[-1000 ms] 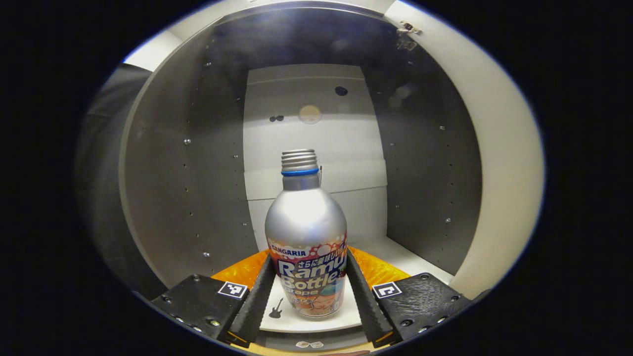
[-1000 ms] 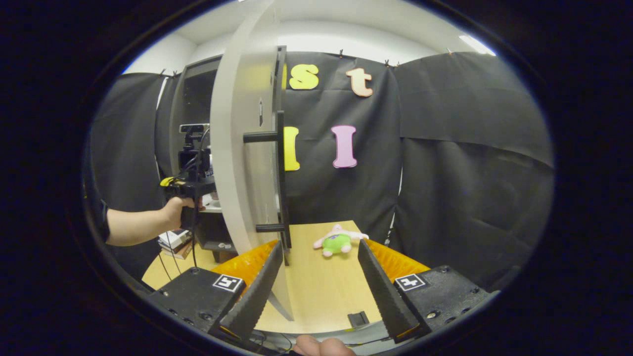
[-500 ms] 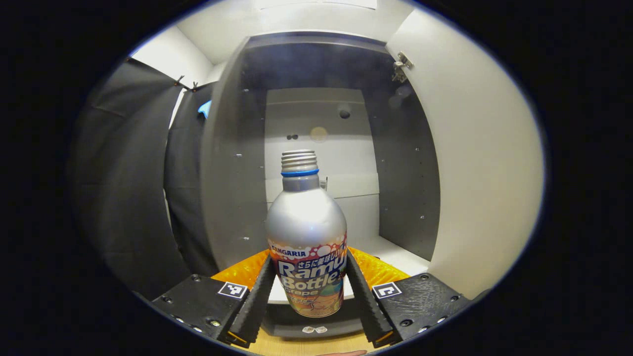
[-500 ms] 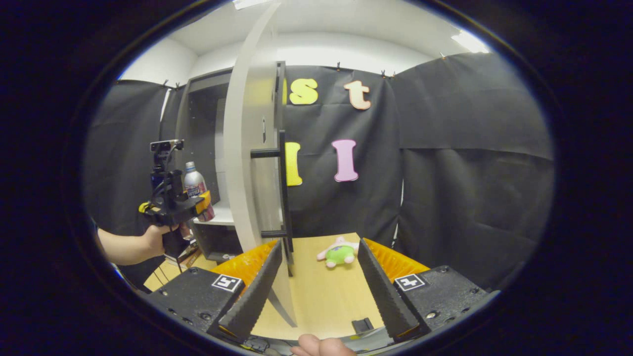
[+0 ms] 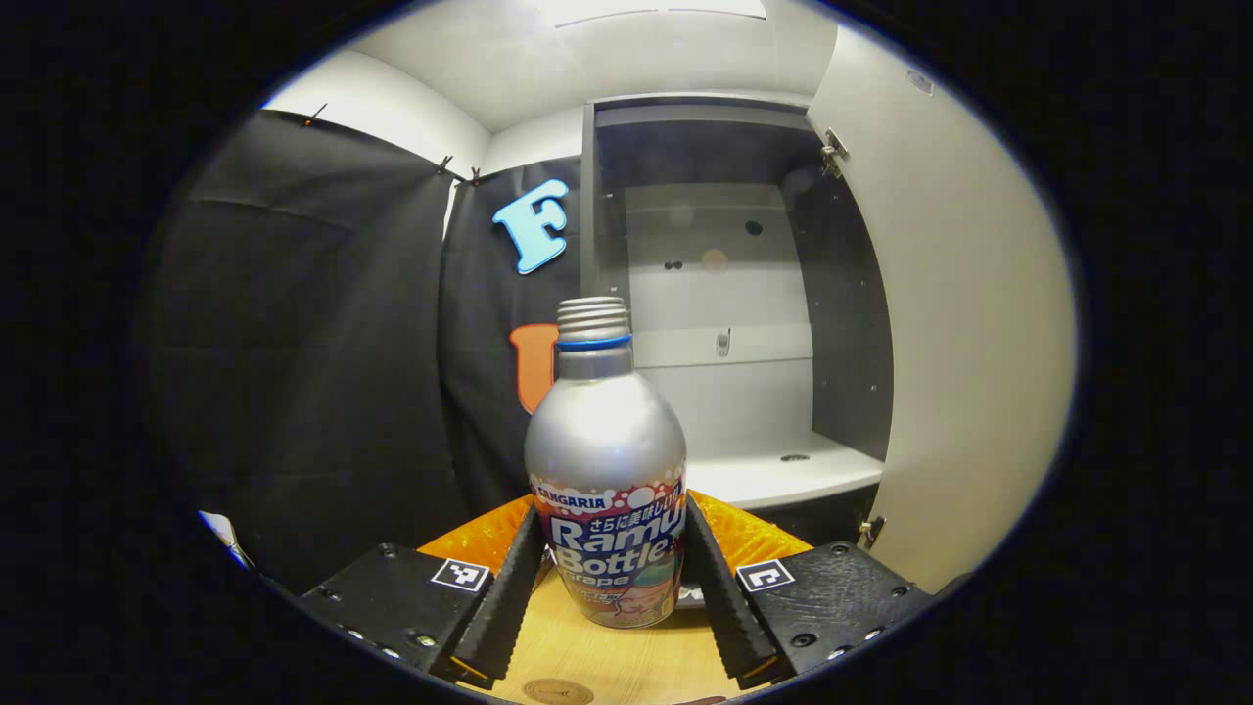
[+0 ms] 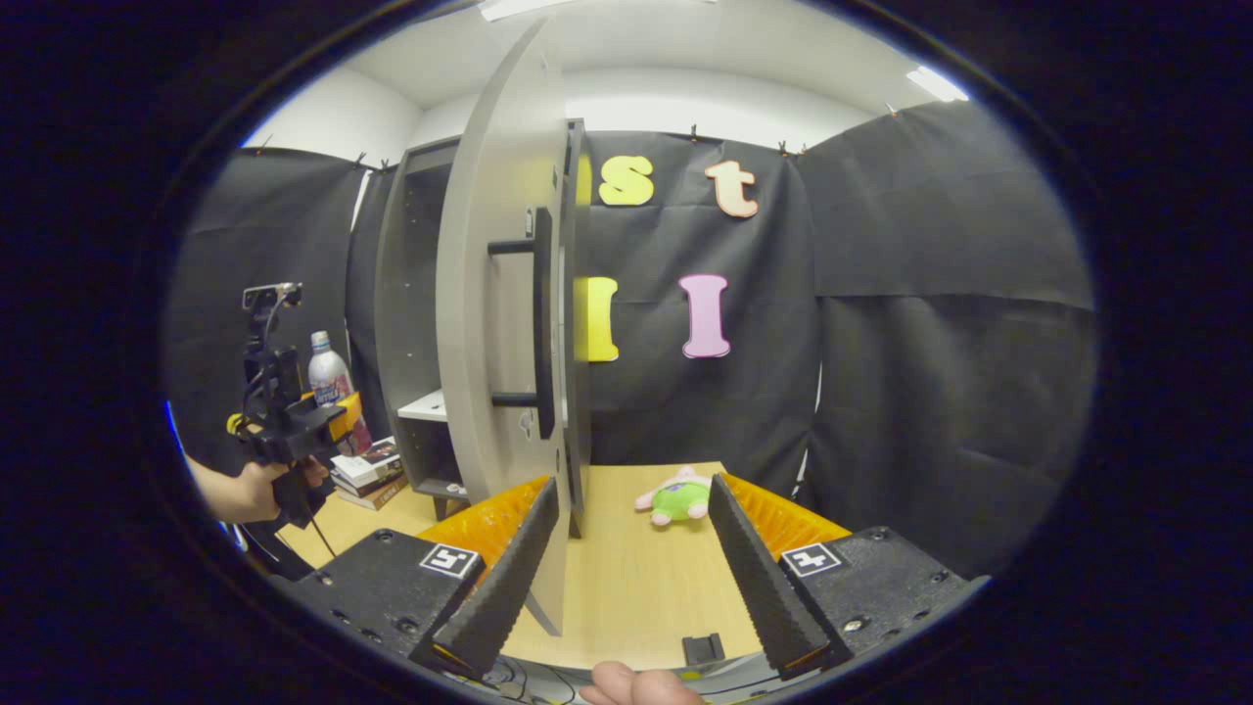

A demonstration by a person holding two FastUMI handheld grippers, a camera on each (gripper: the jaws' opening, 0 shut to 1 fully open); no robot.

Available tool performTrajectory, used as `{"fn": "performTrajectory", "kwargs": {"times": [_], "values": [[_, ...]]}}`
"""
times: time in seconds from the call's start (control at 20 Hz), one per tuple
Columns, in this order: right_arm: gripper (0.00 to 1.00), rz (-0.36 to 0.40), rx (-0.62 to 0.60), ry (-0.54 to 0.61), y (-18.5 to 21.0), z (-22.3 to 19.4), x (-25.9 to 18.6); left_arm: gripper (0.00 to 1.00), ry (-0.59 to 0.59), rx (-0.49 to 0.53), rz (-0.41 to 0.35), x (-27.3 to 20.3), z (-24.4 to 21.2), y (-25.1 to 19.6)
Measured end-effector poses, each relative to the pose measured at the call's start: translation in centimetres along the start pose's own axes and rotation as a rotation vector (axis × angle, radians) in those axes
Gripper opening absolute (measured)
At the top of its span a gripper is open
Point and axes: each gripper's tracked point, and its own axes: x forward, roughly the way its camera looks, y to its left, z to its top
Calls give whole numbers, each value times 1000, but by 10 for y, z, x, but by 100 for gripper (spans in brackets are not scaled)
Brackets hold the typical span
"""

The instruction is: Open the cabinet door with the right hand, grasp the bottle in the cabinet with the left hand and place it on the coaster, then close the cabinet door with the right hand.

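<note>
The left gripper (image 5: 615, 573) has both fingers clamped low on the upright bottle (image 5: 607, 470), carried clear of the cabinet (image 5: 724, 323) toward a coaster (image 5: 558, 691) below, while the right gripper (image 6: 631, 568) waits wide open and empty beside the cabinet's open door (image 6: 499, 323), probably ready to shut it.

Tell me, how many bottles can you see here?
1. The bottle is held between the left hand-held gripper fingers, outside the cabinet. More could be hidden.
</note>
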Motion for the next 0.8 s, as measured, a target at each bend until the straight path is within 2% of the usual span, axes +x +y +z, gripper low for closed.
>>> {"fn": "performTrajectory", "kwargs": {"times": [0.1, 0.2, 0.35, 0.5, 0.65, 0.8], "values": [[98, 15, 34, 48, -5, -26, 2, 77, 22, -11, 63, -13, -27, 12], [98, 15, 66, 101, -11, -49, 3, 77, 70, -32, 92, -23, -55, 15], [98, -16, 80, 79, -22, -50, 9, 77, 42, -40, 120, -33, -78, 25], [98, -34, 42, 80, -18, -64, 8, 77, 21, 27, 178, -42, -124, 45], [98, -19, -9, 137, -4, -93, 3, 77, 55, 98, 204, -42, -181, 56], [98, -22, -39, 155, 0, -106, 4, 77, 77, 111, 227, -33, -226, 64]]}}
